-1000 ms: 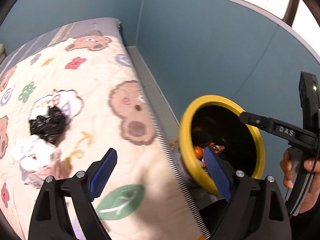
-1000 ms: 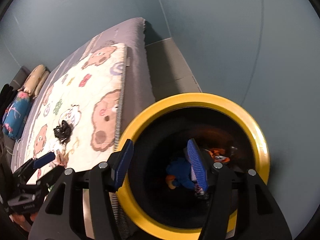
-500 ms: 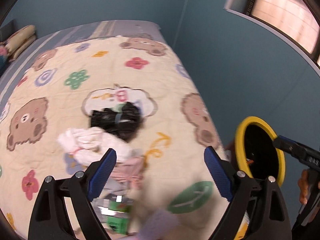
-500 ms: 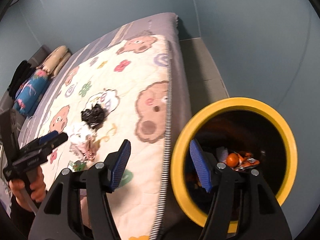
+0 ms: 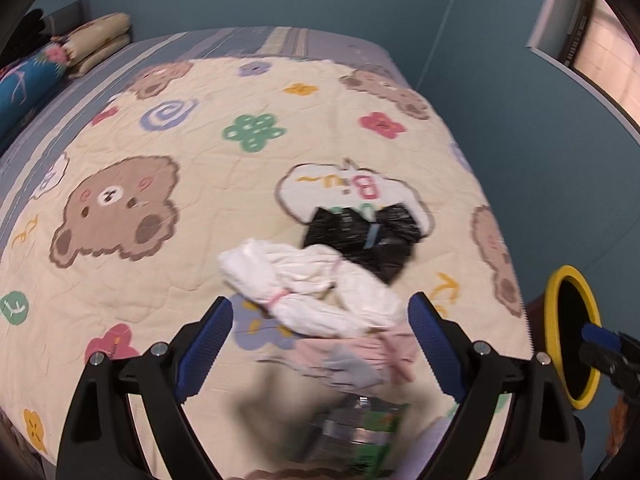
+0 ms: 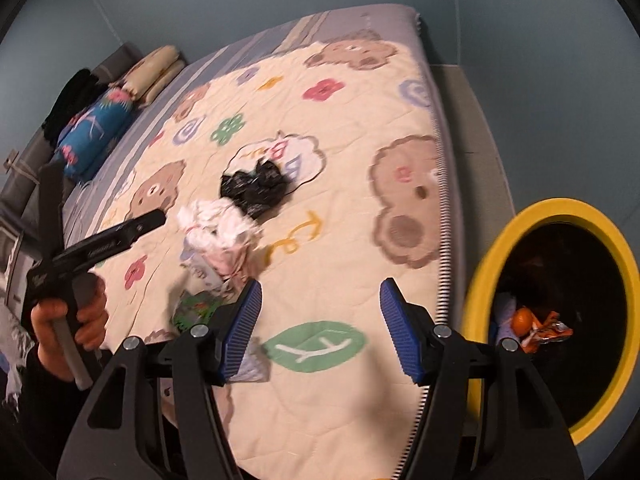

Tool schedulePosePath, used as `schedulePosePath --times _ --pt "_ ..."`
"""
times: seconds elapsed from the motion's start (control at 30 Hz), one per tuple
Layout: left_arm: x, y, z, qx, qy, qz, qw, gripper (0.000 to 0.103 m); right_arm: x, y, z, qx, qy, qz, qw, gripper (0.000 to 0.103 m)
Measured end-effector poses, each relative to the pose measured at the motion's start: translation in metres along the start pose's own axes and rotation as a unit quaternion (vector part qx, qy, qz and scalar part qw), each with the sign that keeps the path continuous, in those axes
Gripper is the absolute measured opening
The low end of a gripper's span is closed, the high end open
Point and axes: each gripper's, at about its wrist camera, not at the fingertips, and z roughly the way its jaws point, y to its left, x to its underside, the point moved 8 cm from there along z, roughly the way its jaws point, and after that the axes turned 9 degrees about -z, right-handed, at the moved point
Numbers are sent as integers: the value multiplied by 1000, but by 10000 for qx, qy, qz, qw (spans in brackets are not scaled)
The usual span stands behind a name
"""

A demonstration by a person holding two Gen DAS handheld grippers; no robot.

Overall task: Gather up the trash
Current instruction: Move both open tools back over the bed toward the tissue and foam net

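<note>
A heap of trash lies on the bear-print quilt (image 5: pixel 160 264): a white tied bag (image 5: pixel 312 288), a black crumpled bag (image 5: pixel 364 236) behind it, pink wrapping (image 5: pixel 376 354) and a green shiny packet (image 5: pixel 356 436) nearest. My left gripper (image 5: pixel 320 346) is open and empty, just above the white bag and pink wrapping. In the right wrist view the white bag (image 6: pixel 218 226), the black bag (image 6: pixel 254 188) and the left gripper (image 6: pixel 128 232) show left of centre. My right gripper (image 6: pixel 320 330) is open and empty over the quilt's edge, left of the yellow-rimmed bin (image 6: pixel 500 260), which holds orange wrappers (image 6: pixel 540 326).
The bin (image 5: pixel 554 312) stands on the floor beside the bed's right edge, against the blue wall. Folded pillows and a blue roll (image 6: pixel 100 128) lie at the bed's far left. A window (image 5: pixel 600 40) is at upper right.
Both grippers swung left, away from the bin and toward the trash heap on the quilt. The left gripper now hovers close over the white bag. Both stayed open.
</note>
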Motion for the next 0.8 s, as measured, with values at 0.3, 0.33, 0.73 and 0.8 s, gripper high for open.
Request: schedulePosePath --times 0.3,0.33,0.73,0.8 --pt "-6 52 30 -178 232 -542 9981 86 19 41 31 -227 395 -422 9981 59" --pt "-6 56 34 -178 263 -603 9977 86 23 45 33 -250 448 -464 9976 59" --pt "-9 80 76 -228 582 -1188 9909 86 65 87 63 -488 975 -1136 9875 59" --pt "-10 81 83 -189 653 -1299 9892 86 69 92 66 -495 1011 -1256 9857 60"
